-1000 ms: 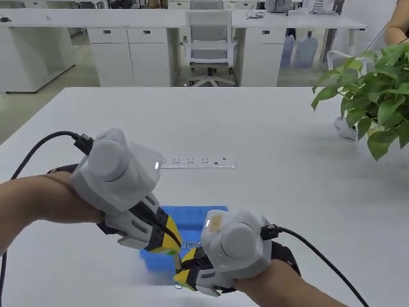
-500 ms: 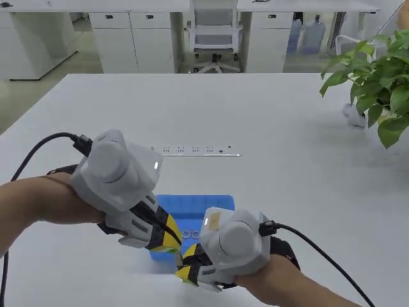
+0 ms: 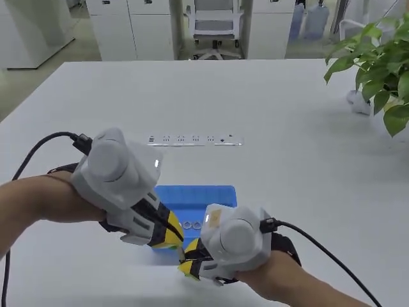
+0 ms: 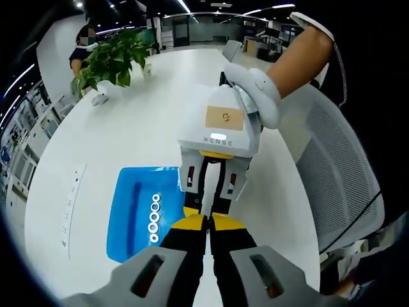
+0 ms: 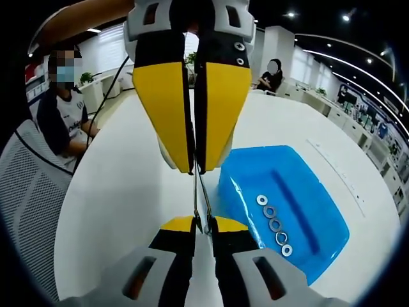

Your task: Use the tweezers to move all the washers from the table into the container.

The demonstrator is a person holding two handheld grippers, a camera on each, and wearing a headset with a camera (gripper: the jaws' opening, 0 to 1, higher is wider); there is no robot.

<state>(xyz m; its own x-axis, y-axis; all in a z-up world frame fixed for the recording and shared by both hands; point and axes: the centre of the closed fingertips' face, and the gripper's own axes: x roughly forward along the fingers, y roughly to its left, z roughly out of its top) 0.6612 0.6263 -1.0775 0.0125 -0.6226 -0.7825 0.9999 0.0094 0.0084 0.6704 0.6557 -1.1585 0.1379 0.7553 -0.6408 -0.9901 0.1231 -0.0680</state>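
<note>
The left gripper [image 4: 208,224] and the right gripper [image 5: 199,225] met tip to tip just beside the blue container [image 3: 214,194] on the white table [image 3: 294,128]. Each had its jaws closed on the thin metal tweezers [image 5: 197,195] that ran between them. The tweezers' two arms lay close together along the short stretch that showed, but their tips were hidden inside the jaws, so it could not be told whether they were spread or pinching anything. Five washers [image 5: 275,225] lay in a row on the container's floor, apart from both grippers.
</note>
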